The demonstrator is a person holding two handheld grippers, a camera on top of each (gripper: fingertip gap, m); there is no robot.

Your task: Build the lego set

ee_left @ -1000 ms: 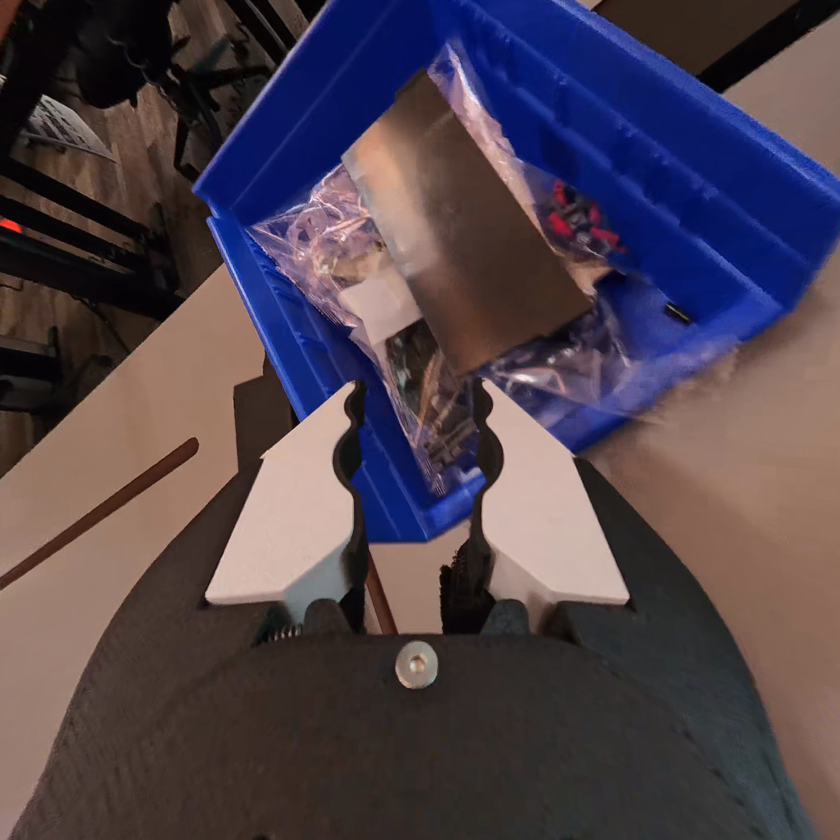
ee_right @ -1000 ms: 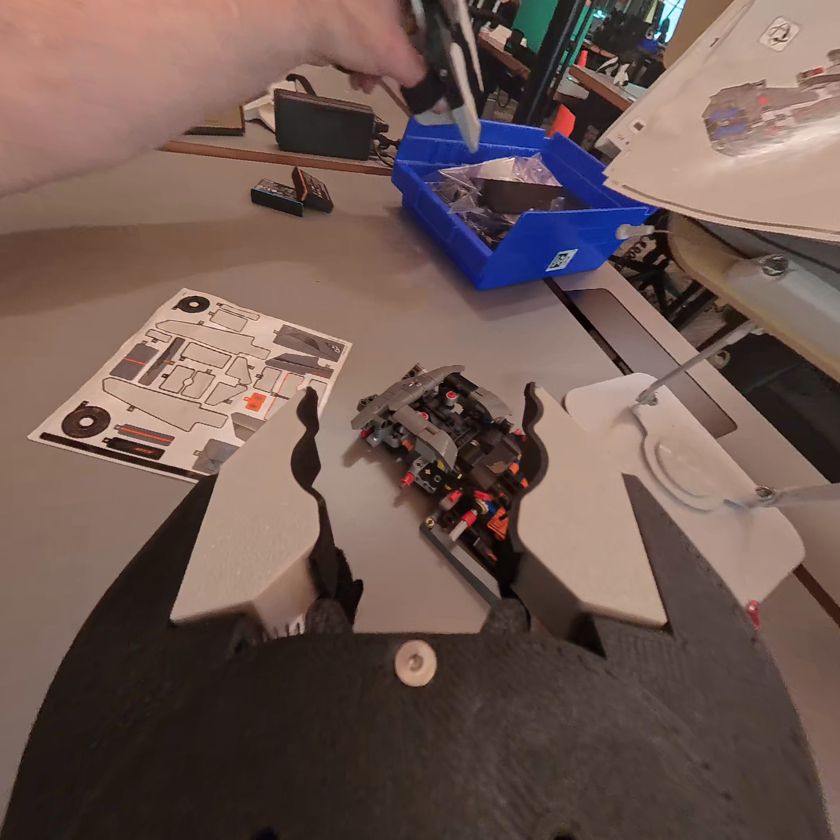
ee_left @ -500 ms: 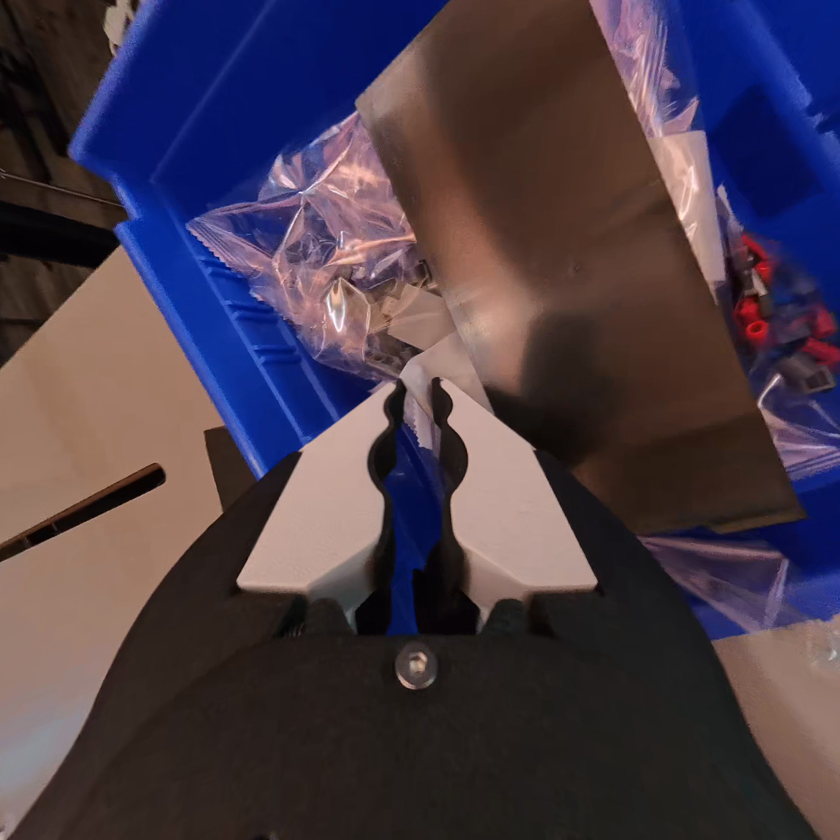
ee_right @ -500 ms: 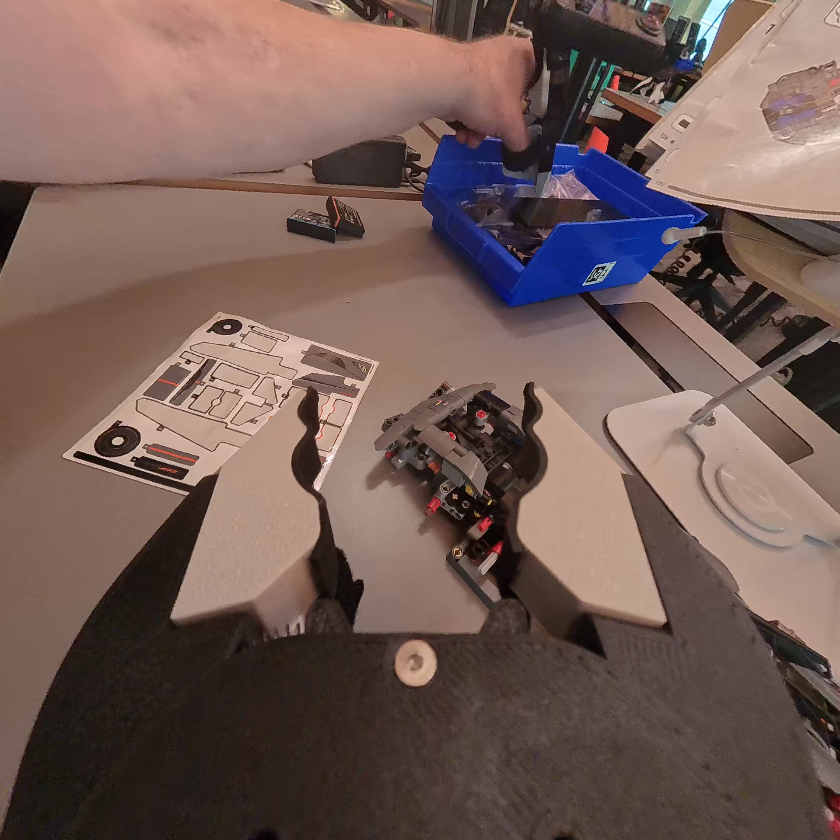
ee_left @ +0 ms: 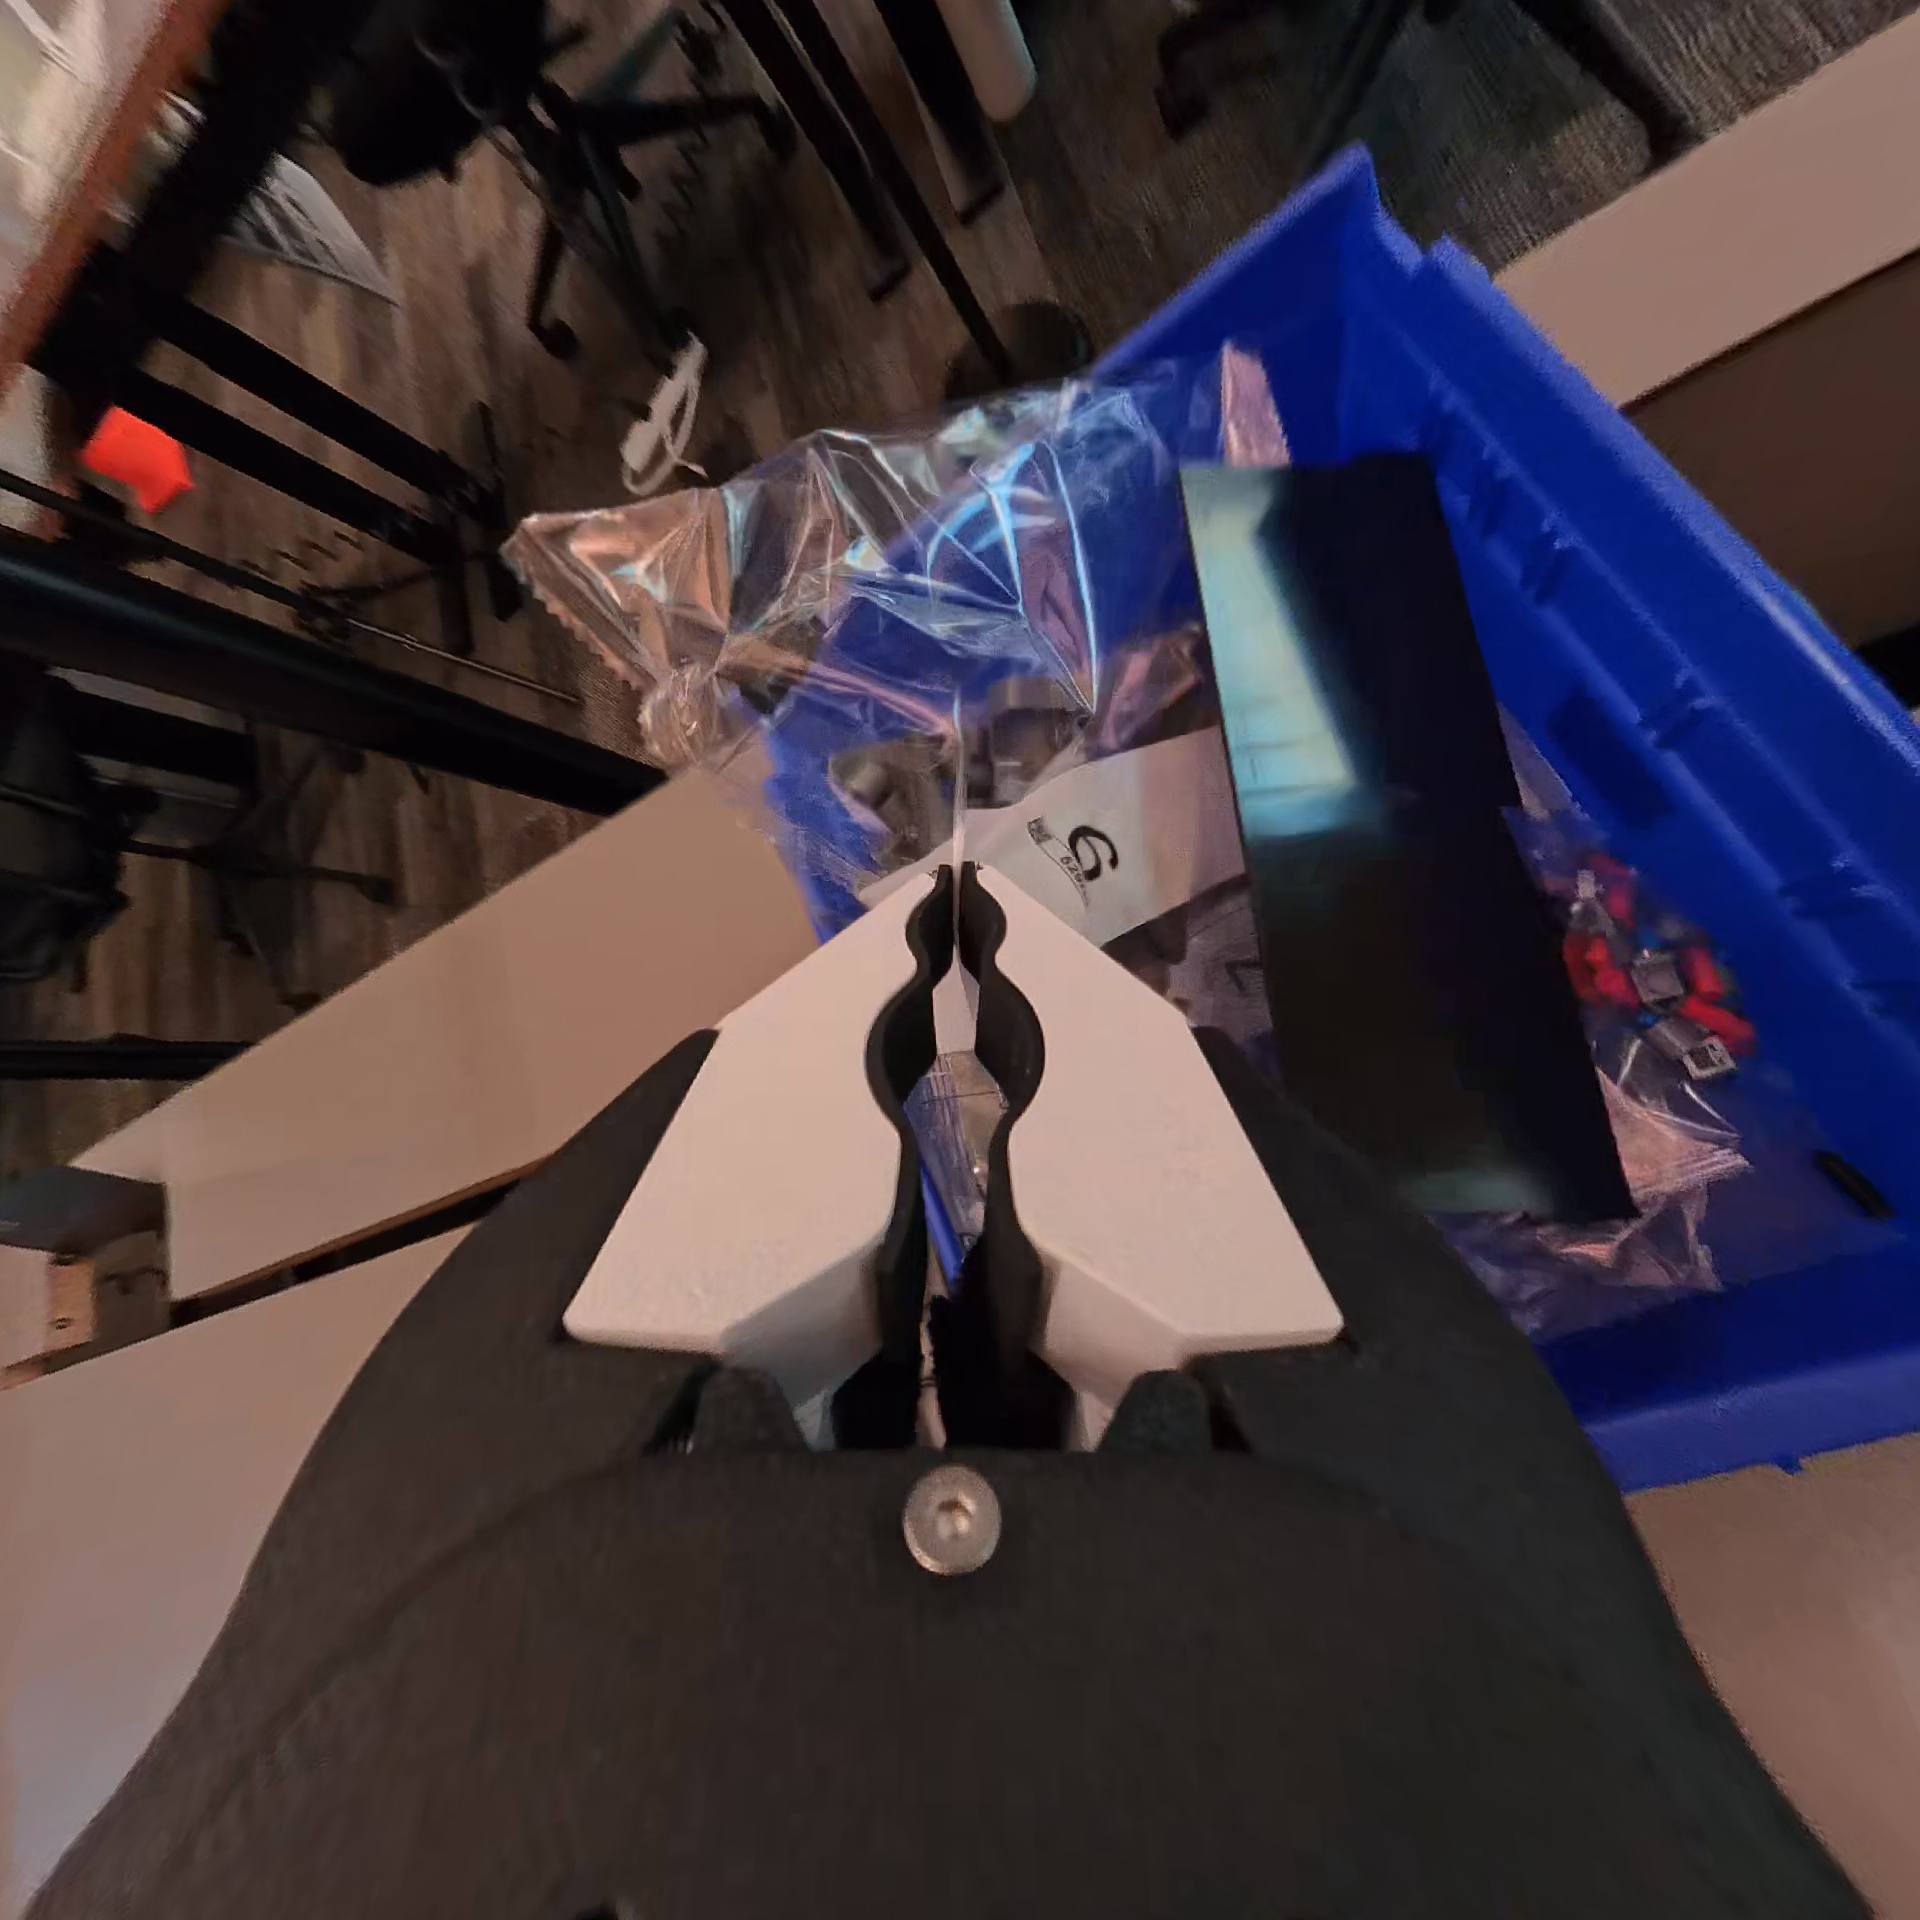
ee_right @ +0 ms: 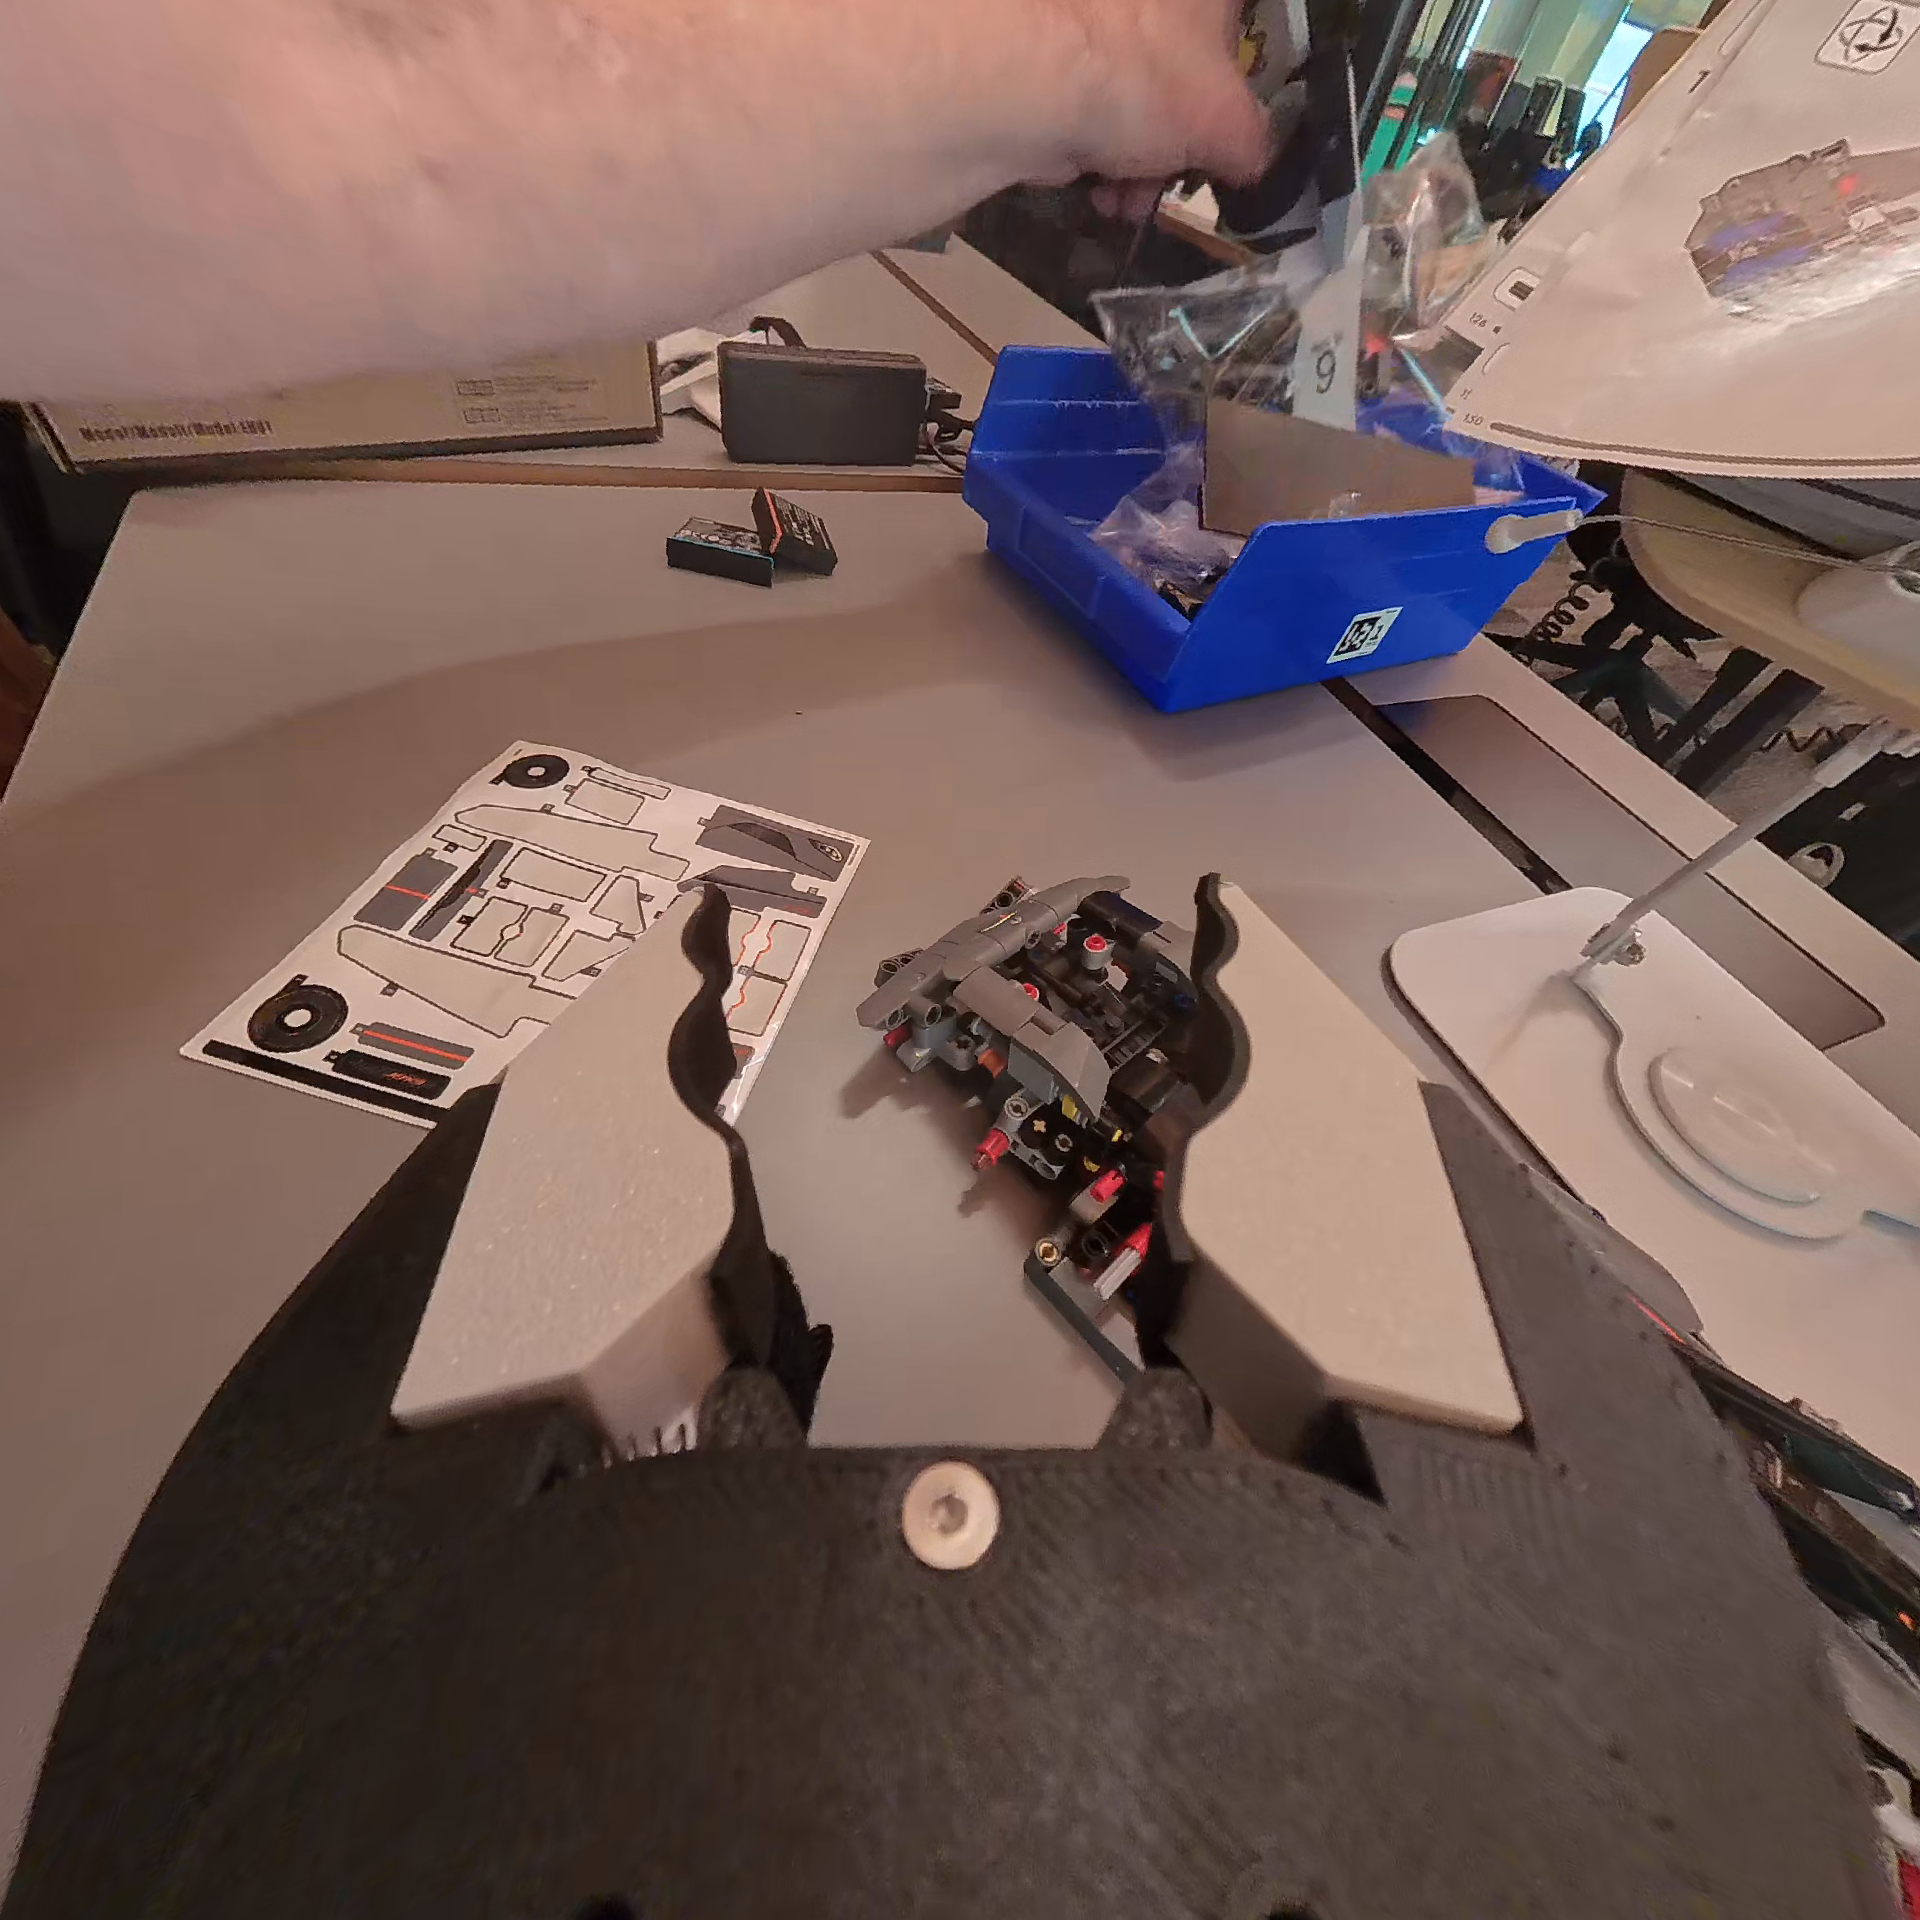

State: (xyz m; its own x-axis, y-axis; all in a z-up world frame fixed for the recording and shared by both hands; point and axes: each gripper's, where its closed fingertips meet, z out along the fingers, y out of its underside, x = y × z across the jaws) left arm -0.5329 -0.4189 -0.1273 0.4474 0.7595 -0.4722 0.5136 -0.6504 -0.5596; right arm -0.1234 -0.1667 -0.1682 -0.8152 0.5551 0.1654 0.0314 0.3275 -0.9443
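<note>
Up at the far right of the table [ee_right: 935, 665], the left tongs [ee_left: 954, 878] are pinching the top edge of a clear plastic bag [ee_left: 883, 582], their white wavy-edged fingers [ee_left: 1101, 1122] closed on the thin film and its white paper tag. Seen from the right wrist view, the bag [ee_right: 1247, 312] is hanging above the blue bin [ee_right: 1299, 613], crinkled and glossy, with small dark and grey pieces sagging in its lower part; holding it by the top seam is likely letting that weight settle downward so nothing spills. A flat dark card [ee_right: 1320, 468] is standing tilted inside the bin among more bags, and loose red and grey pieces [ee_left: 1662, 987] are lying in a bag at the bin's right side.

Nearer, the right tongs [ee_right: 956, 935] are hovering wide open and gripping nothing, their fingers framing the half-built lego model [ee_right: 1039, 1029], which is resting on the table just ahead. It is a knobbly cluster of grey panels, black beams and red pins. Left of it, a sticker sheet [ee_right: 499, 914] is lying flat. An instruction booklet [ee_right: 1714, 260] is propped on a white stand [ee_right: 1538, 1018] at the right, presumably for easy reading while building.
</note>
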